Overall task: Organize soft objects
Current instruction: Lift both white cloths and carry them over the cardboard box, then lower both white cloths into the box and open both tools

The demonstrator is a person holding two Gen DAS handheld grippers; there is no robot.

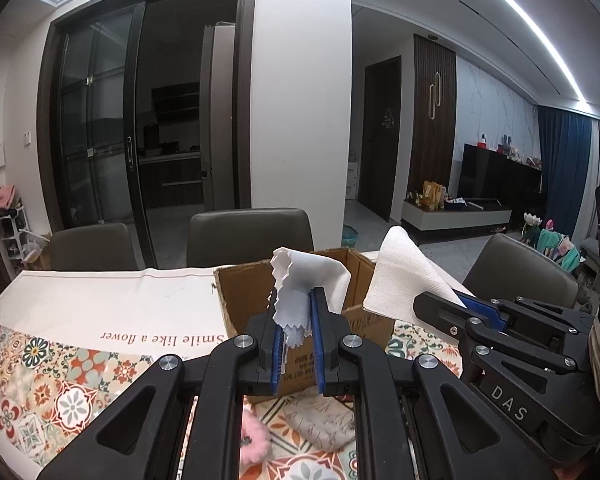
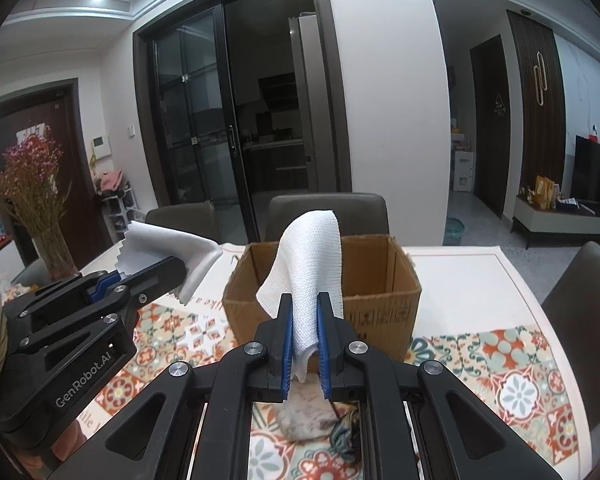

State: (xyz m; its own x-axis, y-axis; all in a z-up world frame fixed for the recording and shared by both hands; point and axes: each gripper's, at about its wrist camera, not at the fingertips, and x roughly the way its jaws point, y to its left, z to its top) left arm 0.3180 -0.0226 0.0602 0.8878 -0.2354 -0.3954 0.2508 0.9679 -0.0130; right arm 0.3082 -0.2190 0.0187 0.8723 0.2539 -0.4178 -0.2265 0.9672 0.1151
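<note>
My left gripper (image 1: pixel 296 300) is shut on a thin pale cloth with a zigzag edge (image 1: pixel 296 276), lifted in front of the open cardboard box (image 1: pixel 236 296). On the right of that view my right gripper (image 1: pixel 422 300) pinches a white waffle-textured cloth (image 1: pixel 404 276) beside the box. In the right wrist view the right gripper (image 2: pixel 305 300) holds the waffle cloth (image 2: pixel 312 256) up before the box (image 2: pixel 380 280). To its left the left gripper (image 2: pixel 180 266) carries the zigzag-edged cloth (image 2: pixel 168 242). Both cloths hang just short of the box's near wall.
The box stands on a table with a patterned tablecloth (image 1: pixel 60 380). A grey fuzzy item (image 2: pixel 304 416) and a pink fluffy item (image 1: pixel 254 436) lie below the grippers. Chairs (image 1: pixel 252 236) line the far side and the right (image 2: pixel 588 320). A vase of dried flowers (image 2: pixel 32 188) stands at the left.
</note>
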